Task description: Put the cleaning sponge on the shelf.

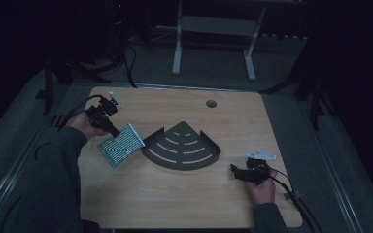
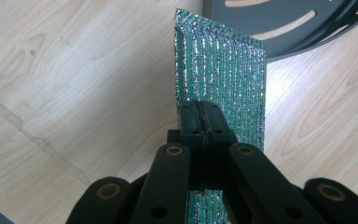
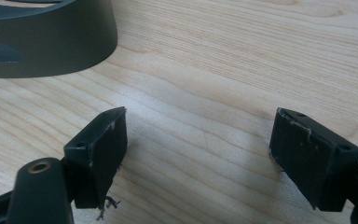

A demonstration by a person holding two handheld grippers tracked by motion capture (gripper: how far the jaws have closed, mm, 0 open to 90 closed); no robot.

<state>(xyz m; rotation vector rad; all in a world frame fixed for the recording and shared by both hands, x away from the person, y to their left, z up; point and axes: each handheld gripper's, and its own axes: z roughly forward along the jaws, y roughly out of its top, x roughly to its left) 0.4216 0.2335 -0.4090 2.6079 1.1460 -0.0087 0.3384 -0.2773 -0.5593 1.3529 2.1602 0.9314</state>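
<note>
— Two grippers on the wooden table [image 1: 175, 194], what's each doing?
— Left gripper [image 1: 112, 130] sits at the table's left side, jaws pinched tight on a green glittery pad [image 1: 121, 144]. Left gripper view: the pad [image 2: 223, 88] stands on edge between the closed jaws, running away from the camera, its far corner just beside the rim of the dark tray [image 2: 284, 28].
— Which tray?
— Dark fan-shaped corner tray [image 1: 182, 148] with curved slots, mid-table. Pad lies just left of it in the high view; touching or a hair apart, can't tell.
— Is the pad resting on the table?
— Can't tell. It's tilted in the grip, lower edge close to the wood, contact not clear.
— Right gripper?
— Right gripper [image 1: 238, 172] is low at the table's right-front, right hand [image 1: 262, 187] behind it. Jaws spread wide, nothing between them. Right gripper view: the two black jaw pads [image 3: 100, 154] hang just over bare wood, the tray's curved wall [image 3: 51, 42] up in the top left corner, near but apart.
— So the pad versus the right gripper?
— Well apart, tray between them.
— Anything else on the table?
— Small round hole [image 1: 211, 103] near the far edge. White stand legs [image 1: 177, 48] on the floor behind, room dark.
</note>
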